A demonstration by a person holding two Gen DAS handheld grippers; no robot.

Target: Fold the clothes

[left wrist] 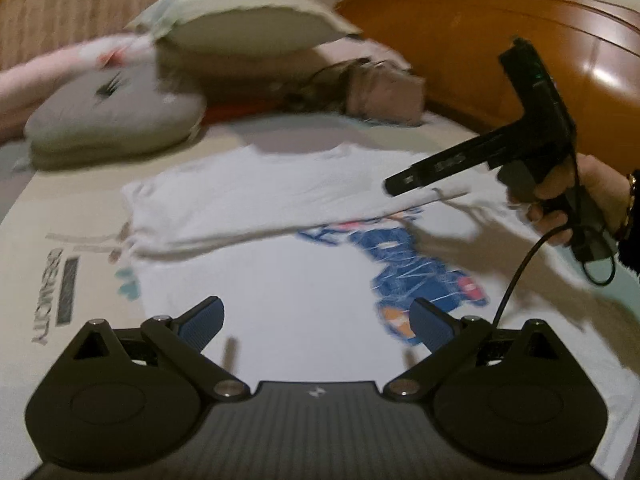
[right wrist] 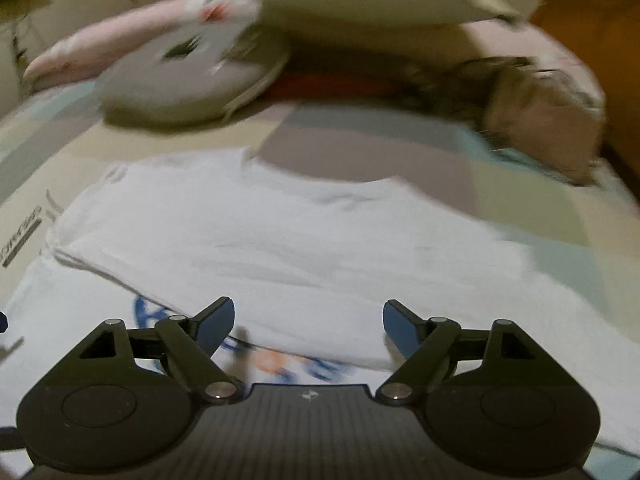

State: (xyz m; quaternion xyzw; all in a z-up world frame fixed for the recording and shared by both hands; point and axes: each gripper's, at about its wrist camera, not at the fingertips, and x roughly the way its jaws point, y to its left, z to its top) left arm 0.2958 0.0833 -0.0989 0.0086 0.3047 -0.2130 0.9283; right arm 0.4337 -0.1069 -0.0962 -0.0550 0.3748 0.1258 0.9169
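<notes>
A white T-shirt (left wrist: 280, 272) with a blue and orange print (left wrist: 416, 264) lies on the bed, its far part folded over toward me. My left gripper (left wrist: 316, 320) is open and empty just above the shirt's near part. The right gripper's body (left wrist: 532, 136), held in a hand, hovers over the shirt's right side in the left wrist view. In the right wrist view the right gripper (right wrist: 308, 324) is open and empty above the folded flap of the shirt (right wrist: 280, 248). The views are blurred.
Pillows (left wrist: 116, 120) and a pile of bedding (left wrist: 384, 88) lie at the far side of the bed. A brown wooden headboard (left wrist: 500, 20) stands at the far right. The patterned bedsheet (left wrist: 56, 276) shows left of the shirt.
</notes>
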